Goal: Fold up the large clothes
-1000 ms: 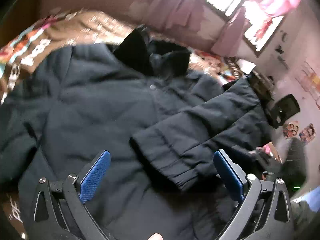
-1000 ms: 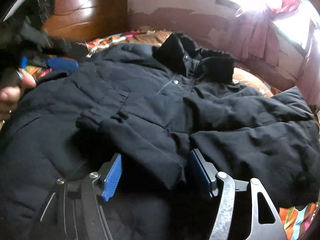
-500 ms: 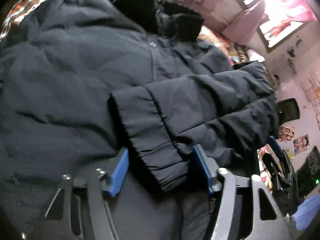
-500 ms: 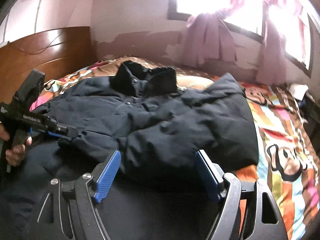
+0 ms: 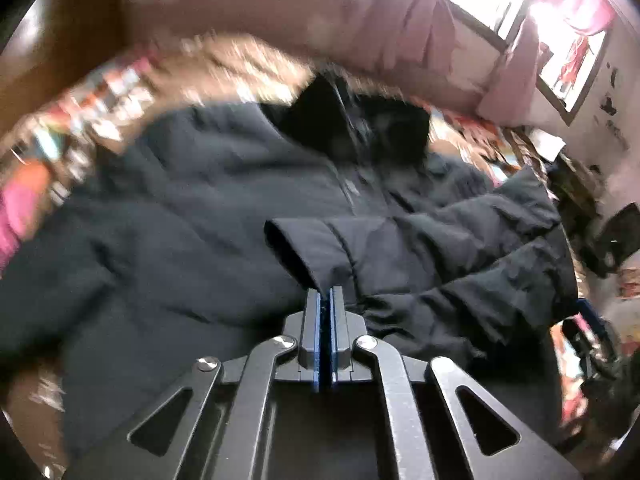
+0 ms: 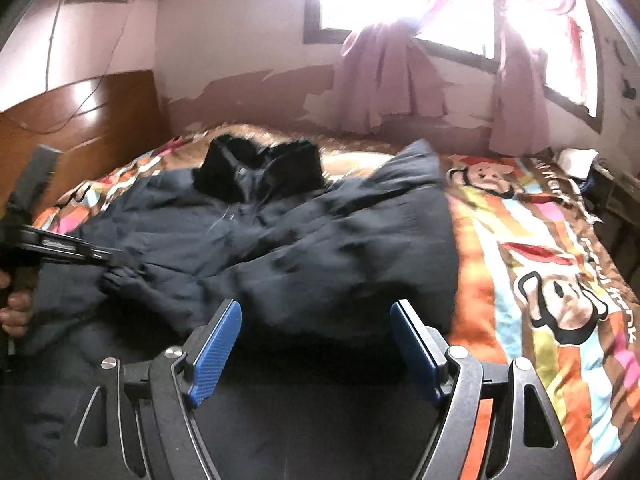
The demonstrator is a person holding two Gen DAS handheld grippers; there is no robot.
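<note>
- Since a second ago, left gripper (image 5: 325, 294) has closed from wide open and now pinches the sleeve cuff (image 5: 310, 252).
- Right gripper (image 6: 316, 316) stands released, nothing between its pads.
- Dark padded coat (image 6: 280, 240) lies spread on the cartoon-print bedspread (image 6: 540, 272).

My left gripper (image 5: 325, 292) is matt black plastic with shiny metal rivets; the blue pads of my right gripper (image 6: 316, 332) look finely textured. The coat (image 6: 280, 248) is matt, puffy dark cloth with a furry collar (image 6: 260, 164). The headboard (image 6: 88, 120) is glossy wood; the bedspread (image 6: 540, 260) is printed cloth.
</note>
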